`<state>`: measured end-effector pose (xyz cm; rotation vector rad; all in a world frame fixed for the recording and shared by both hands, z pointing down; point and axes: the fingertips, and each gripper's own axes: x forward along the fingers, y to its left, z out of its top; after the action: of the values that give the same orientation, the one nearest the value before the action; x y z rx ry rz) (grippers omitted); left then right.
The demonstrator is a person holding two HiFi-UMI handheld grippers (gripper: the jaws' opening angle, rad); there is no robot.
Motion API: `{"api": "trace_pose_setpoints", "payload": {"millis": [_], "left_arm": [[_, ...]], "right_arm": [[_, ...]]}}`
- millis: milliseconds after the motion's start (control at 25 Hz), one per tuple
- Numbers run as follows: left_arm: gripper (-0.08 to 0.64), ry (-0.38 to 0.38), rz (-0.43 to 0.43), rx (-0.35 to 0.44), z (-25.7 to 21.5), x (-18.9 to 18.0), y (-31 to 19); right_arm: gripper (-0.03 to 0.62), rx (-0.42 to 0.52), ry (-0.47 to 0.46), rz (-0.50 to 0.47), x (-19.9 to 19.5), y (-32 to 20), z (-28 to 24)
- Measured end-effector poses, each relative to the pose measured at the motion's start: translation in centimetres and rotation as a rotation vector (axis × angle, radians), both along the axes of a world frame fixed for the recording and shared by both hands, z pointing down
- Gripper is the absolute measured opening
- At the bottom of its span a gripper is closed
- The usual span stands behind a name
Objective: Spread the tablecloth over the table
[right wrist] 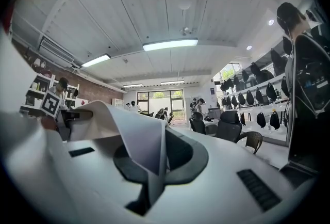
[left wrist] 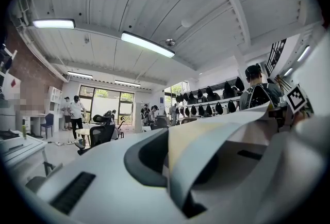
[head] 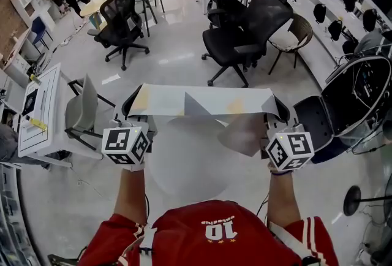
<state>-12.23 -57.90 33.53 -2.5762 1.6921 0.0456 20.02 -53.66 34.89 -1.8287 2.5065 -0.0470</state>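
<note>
- Left gripper (left wrist: 183, 176): the jaws are pressed together on a thin edge of the tablecloth (left wrist: 211, 138), and the gripper points level. Risk: the bite looks shallow, so a sharp outward tug could pull the edge free.
- Right gripper (right wrist: 152, 176): the jaws are pinched on the opposite end of the cloth, with a fold standing up from the pinch. Risk: the same slip applies here. If one end lets go, the cloth swings to your other hand and off the desk.
- Tablecloth, head view (head: 202, 102): it is stretched as a folded band between your two grippers, in the air above the far part of the desk. One flap hangs loose toward the right end. Risk: lowered folded, it covers only a strip. The hanging flap may land first, crease under and drag the sheet off centre.
- Desk (head: 177, 174): round and white, with bare top showing at its near edge below the cloth. Risk: there are no corners to line up on, so uneven hands would leave more overhang on one side, and the cloth could slide off.
- Surroundings: a grey chair (head: 82, 110) stands near the desk's left edge, and a black office chair (head: 236, 44) stands beyond its far edge. Risk: a wide throw could snag on either.
</note>
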Motion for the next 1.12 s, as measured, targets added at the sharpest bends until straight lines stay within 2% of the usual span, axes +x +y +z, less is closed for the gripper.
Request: {"api": "trace_pose_setpoints", "payload": {"millis": [800, 1120], "left_arm": [[0.009, -0.040, 0.017, -0.159, 7.2, -2.3, 7.3], [0.009, -0.056, 0.031, -0.188, 10.7, -3.4, 10.6]], "right_arm": [[0.017, -0.162, -0.002, -0.019, -1.9, 6.9, 7.2], [0.017, -0.213, -0.018, -0.008, -2.9, 10.4, 10.3]]}}
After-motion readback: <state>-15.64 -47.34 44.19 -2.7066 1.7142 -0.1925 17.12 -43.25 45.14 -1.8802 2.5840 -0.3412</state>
